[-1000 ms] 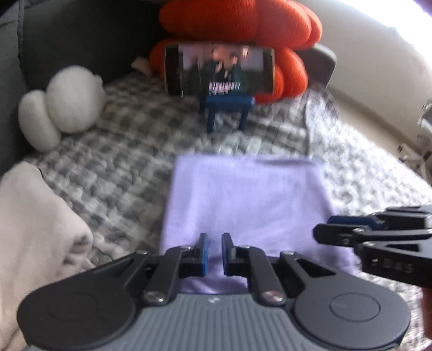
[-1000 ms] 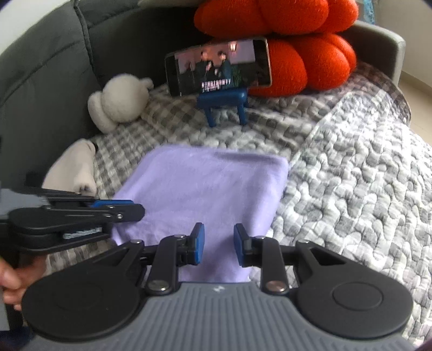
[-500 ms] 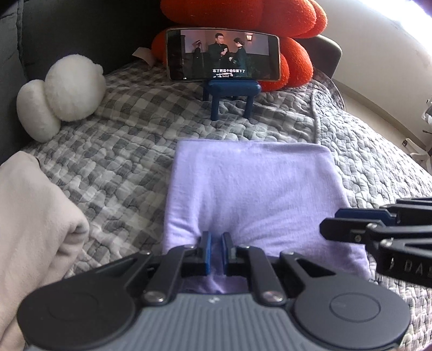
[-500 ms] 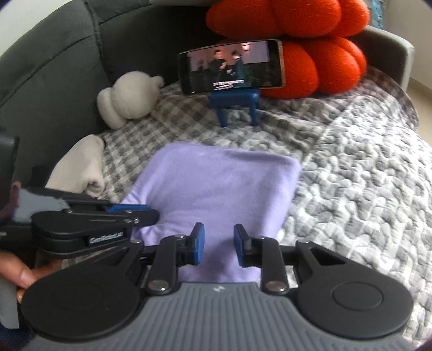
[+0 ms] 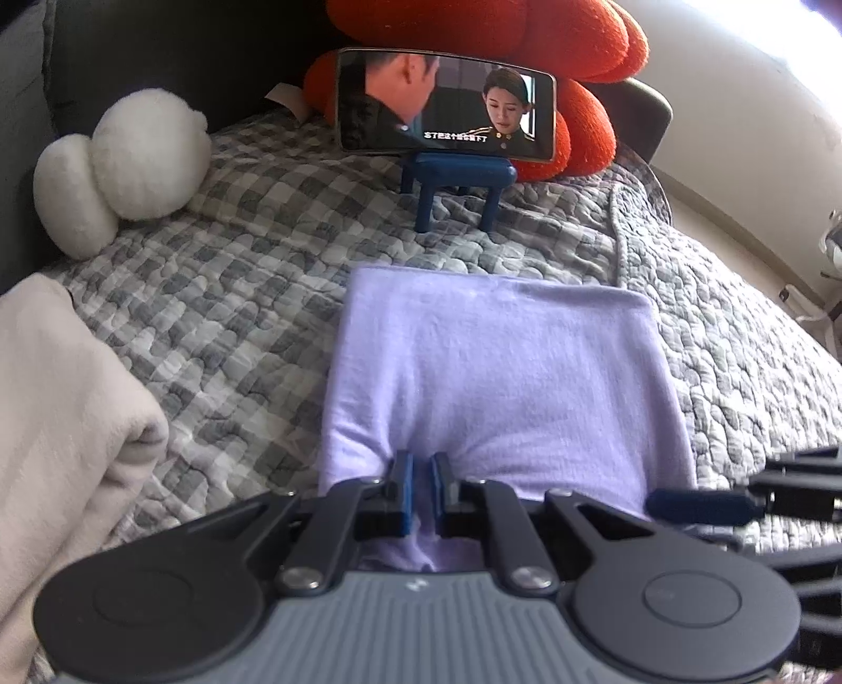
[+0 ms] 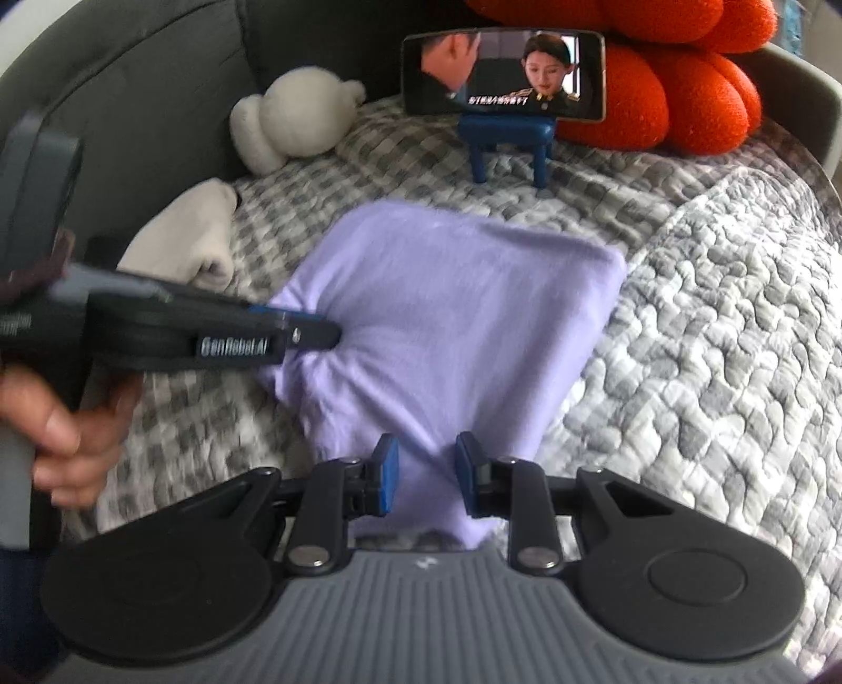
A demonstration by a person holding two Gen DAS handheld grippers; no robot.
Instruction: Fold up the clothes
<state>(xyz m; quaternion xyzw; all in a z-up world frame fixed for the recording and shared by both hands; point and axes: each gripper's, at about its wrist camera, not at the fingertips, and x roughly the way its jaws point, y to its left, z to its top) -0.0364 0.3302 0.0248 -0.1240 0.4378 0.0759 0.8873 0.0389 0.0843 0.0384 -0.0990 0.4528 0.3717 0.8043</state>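
A folded lilac cloth (image 5: 500, 379) lies flat on a grey checked quilt (image 5: 221, 326). My left gripper (image 5: 422, 484) is shut on its near left edge, and the fabric puckers around the blue pads. From the right wrist view the same gripper (image 6: 321, 334) comes in from the left and bunches the lilac cloth (image 6: 447, 315) there. My right gripper (image 6: 427, 473) stands open over the near right edge, with cloth showing between its parted pads. It also shows at the right of the left wrist view (image 5: 694, 506).
A folded beige garment (image 5: 63, 447) sits at the left, a white plush toy (image 5: 121, 168) behind it. A phone (image 5: 447, 105) on a blue stand (image 5: 455, 181) leans on an orange cushion (image 5: 579, 42) at the back. A hand (image 6: 58, 421) holds the left gripper's handle.
The cloth's near left edge now puckers at the left gripper's pads. The right gripper has rolled a little and sits closer over the near right edge.
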